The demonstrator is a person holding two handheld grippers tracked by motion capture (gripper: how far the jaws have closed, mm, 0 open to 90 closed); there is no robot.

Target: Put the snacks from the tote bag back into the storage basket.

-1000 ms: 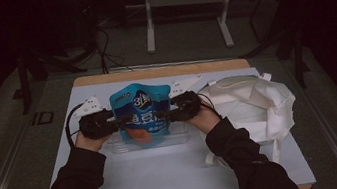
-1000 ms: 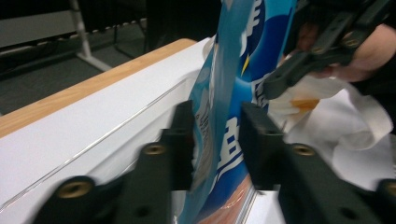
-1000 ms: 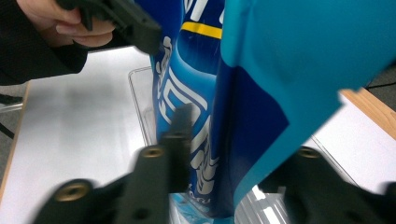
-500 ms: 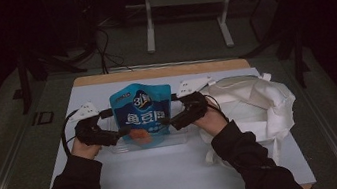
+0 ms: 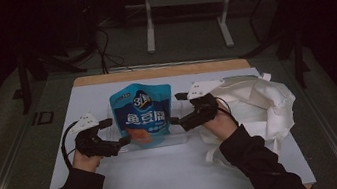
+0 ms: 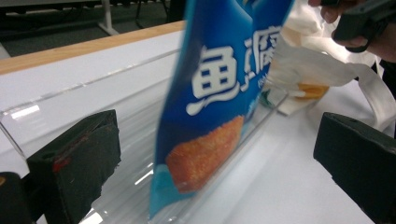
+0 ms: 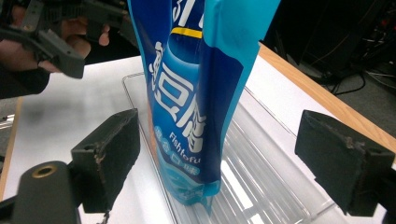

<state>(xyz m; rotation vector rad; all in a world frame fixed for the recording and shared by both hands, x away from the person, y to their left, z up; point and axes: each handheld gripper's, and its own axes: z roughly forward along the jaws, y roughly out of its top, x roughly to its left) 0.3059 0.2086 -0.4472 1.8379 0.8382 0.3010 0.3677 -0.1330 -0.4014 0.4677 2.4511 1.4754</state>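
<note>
On the white table (image 5: 168, 175), both tools gape beside a blue "Fishtofu" pouch (image 5: 143, 113).

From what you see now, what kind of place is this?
Probably a lab or studio set up for recording. A white-topped table stands alone in a dark room, with cables on the floor and a metal stand behind it.

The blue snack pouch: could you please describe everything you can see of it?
The blue snack pouch looks like glossy plastic film, printed with white characters, "Fishtofu" and an orange fried piece near its bottom. It stands upright, unopened as far as shows, with its base in a clear plastic tray on the white table. Neither claw touches it.
</note>
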